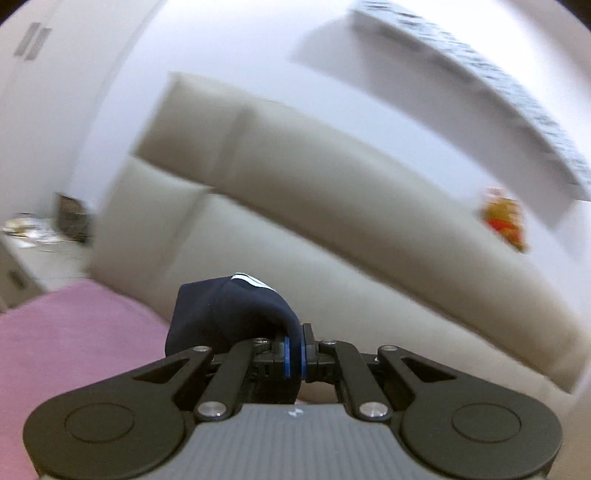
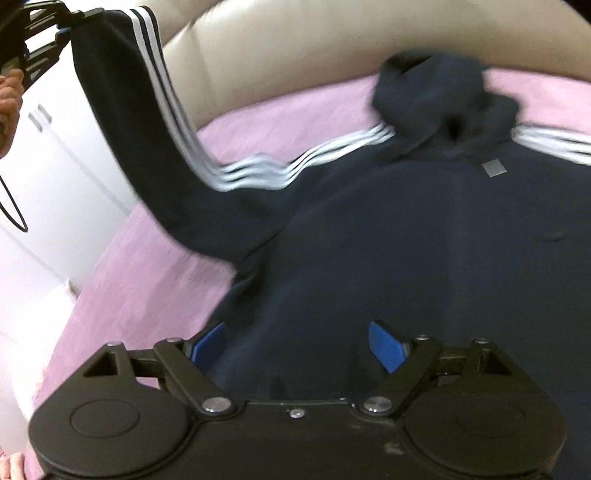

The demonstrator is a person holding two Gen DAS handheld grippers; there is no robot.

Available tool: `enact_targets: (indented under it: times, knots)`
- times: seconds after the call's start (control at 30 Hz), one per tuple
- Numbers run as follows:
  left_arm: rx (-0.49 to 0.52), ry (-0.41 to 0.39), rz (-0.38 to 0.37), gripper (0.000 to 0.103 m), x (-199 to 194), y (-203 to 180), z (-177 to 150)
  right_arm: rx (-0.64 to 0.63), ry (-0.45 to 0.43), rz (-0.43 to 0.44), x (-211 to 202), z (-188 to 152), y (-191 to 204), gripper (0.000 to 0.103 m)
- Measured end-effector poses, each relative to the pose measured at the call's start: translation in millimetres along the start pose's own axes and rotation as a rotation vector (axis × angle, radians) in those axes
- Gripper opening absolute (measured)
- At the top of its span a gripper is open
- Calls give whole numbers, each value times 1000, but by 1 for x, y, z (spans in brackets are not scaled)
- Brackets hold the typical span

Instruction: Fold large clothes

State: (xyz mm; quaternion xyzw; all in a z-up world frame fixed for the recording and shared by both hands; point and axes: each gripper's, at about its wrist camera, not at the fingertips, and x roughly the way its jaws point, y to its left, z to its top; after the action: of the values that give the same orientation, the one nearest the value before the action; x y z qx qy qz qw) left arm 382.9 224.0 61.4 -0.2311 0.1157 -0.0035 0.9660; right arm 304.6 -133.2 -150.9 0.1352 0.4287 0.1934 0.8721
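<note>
A navy hoodie with white sleeve stripes lies spread on a pink bedspread, its hood towards the beige headboard. My left gripper is shut on the cuff of one sleeve. In the right wrist view that sleeve hangs stretched up to the left gripper at the top left, well above the bed. My right gripper stands open just over the hoodie's lower body, and its blue pads press on nothing.
A padded beige headboard runs along the bed. Beside the bed stands a cluttered white nightstand. An orange toy sits on the headboard under a wall shelf. White wardrobe doors stand to the left, and a person's hand is there too.
</note>
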Motion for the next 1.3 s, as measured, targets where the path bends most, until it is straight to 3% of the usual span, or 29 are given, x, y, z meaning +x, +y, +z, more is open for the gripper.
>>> enact_targets:
  times: [0.17,0.27,0.4,0.5,0.63,0.73,0.77,0.8,0.87,0.97,1.07,1.17,1.3]
  knots:
    - [35,26,-193,6,16,-89,-46,178,-70,-53,-42,-13,-73,101]
    - [64,53,-304,6,29,-136,-93,289,-129,-65,-61,-26,-113,101]
    - [107,111,-403,6,57,-185,-171,388,-191,-144,-79,-45,-160,101]
    - [173,176,-397,6,79,-216,-241,432,-177,-232,-85,-53,-191,101]
    - [198,349,-382,8,112,-228,-324,491,-212,-270,-99,-54,-221,101]
    - [179,483,-388,17,127,-229,-363,486,-243,-280,-106,-42,-230,101]
    - [185,515,-399,26,129,-229,-372,481,-254,-277,-107,-36,-230,101]
    - [189,561,-414,33,131,-231,-380,474,-269,-272,-108,-29,-230,101]
    - [165,677,-493,57,128,-219,-385,453,-295,-263,-106,-12,-227,101]
    - [187,829,-631,69,113,-210,-391,379,-310,-241,-94,20,-213,102]
    - [244,889,-724,73,90,-203,-385,265,-296,-203,-62,54,-190,102]
    - [252,870,-694,80,68,-179,-364,121,-210,-237,-21,75,-160,102]
    - [266,762,-473,80,55,-146,-336,-83,-63,-354,49,81,-122,102]
